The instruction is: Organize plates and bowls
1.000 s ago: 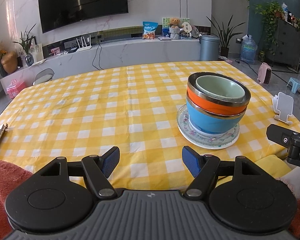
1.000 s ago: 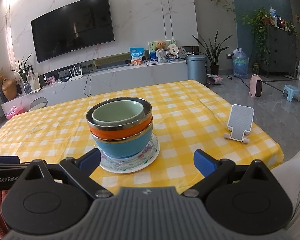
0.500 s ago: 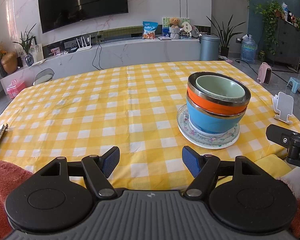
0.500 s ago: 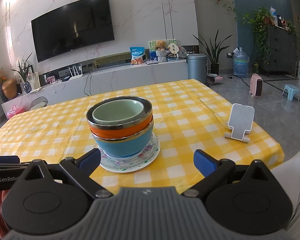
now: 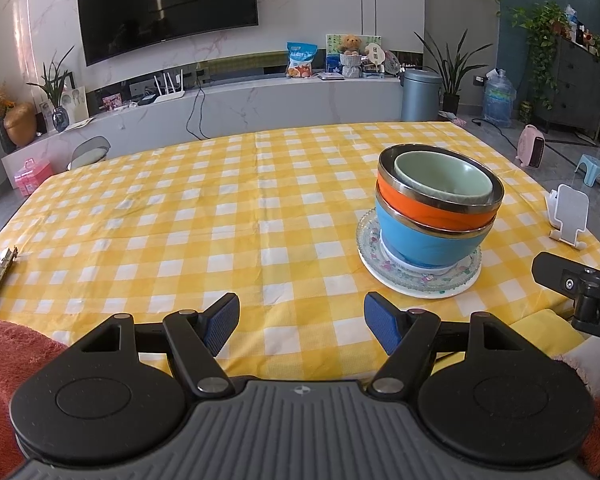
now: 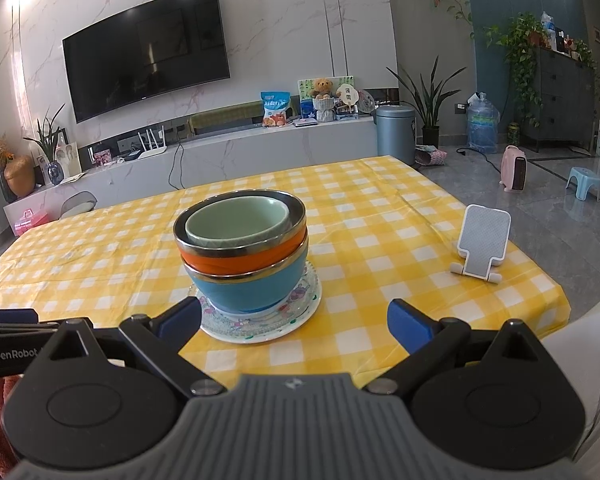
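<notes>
1. The left claw (image 5: 299,322) hangs over the near edge of the table (image 5: 180,216), its blue pads spread wide with nothing between them.
2. The right claw (image 6: 294,322) is likewise spread and holds nothing; its left pad sits just in front of the plate's near rim in the right wrist view.
3. In the left wrist view the stack of dishes stands at about 2 o'clock from the left claw, apart from it; in the right wrist view it lies at about 11 o'clock from the right claw, close by.
4. The stack rests on a patterned plate (image 5: 418,282) lying flat on the yellow checked cloth.
5. On the plate sits a blue bowl (image 5: 428,242), upright, with a metal rim.
6. Nested in it is an orange bowl (image 5: 432,210), also metal-rimmed.
7. A pale green bowl (image 5: 444,178) sits inside the orange one, pushed toward one side of it.
8. A white phone stand (image 6: 482,246) stands on the table at 2 o'clock from the right claw, well apart from the stack.
9. Part of the right claw's black body shows at the right edge of the left wrist view.
</notes>
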Demonstrator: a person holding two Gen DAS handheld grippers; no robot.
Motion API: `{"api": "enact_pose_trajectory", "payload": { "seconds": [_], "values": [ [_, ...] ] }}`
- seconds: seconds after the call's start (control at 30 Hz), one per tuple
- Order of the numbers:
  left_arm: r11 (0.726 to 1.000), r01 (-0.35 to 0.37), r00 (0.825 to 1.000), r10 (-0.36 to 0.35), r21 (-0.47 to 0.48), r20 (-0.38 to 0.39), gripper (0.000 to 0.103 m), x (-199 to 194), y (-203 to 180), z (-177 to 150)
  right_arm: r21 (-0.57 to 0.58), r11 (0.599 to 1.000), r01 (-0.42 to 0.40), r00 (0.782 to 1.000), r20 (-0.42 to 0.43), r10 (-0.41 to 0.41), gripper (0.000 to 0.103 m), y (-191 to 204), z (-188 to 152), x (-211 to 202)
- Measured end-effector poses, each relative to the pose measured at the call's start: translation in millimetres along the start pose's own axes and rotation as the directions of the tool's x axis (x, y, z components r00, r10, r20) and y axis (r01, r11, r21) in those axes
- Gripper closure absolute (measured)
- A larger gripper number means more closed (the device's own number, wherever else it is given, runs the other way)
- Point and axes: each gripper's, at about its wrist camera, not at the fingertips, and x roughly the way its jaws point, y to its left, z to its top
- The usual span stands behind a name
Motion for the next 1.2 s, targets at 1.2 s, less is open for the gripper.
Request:
{"api": "enact_pose_trajectory", "payload": {
  "seconds": [1.2],
  "values": [
    [1.000, 0.005, 1.000, -0.005, -0.001, -0.008, 0.019, 0.1, -1.2, 0.7, 0.000, 1.000, -0.004, 1.000, -0.008, 0.004, 0.006, 1.3, -2.1, 2.4]
  ]
}}
